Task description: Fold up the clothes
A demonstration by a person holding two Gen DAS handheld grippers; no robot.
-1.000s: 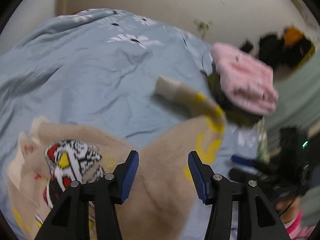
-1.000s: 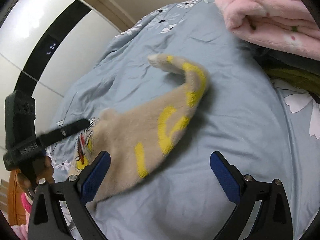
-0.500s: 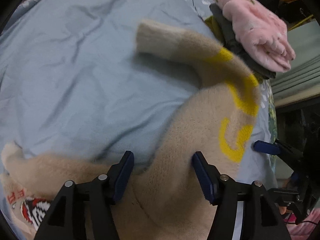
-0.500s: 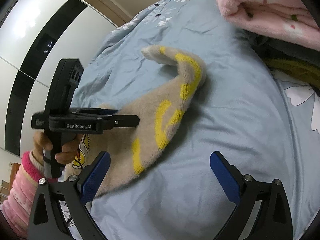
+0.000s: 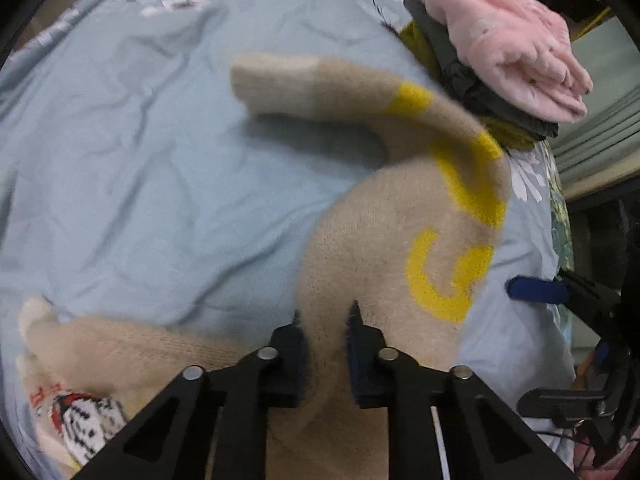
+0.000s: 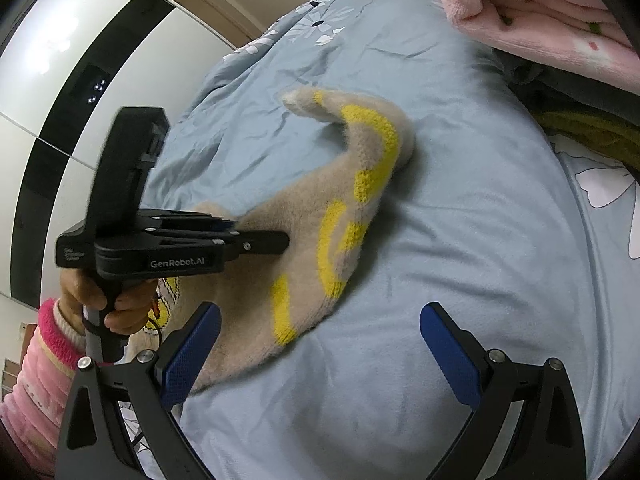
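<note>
A beige fuzzy sweater with yellow markings lies on the blue bed sheet. Its sleeve curls away toward the far side, cuff pointing left. My left gripper is shut on the sweater where the sleeve meets the body; fabric bunches between its fingers. The right wrist view shows the same sweater, with the left gripper clamped on it from the left. My right gripper hangs open above the sheet, just short of the sweater's near edge, holding nothing. A printed patch shows at lower left.
A folded pink fleece sits on dark and olive clothes at the far right of the bed. A white and black wardrobe stands beyond the bed. A hand in a pink sleeve holds the left gripper.
The left gripper has moved forward onto the sweater and closed from open onto the fabric at the sleeve's base. The right gripper stays open and has barely moved.
</note>
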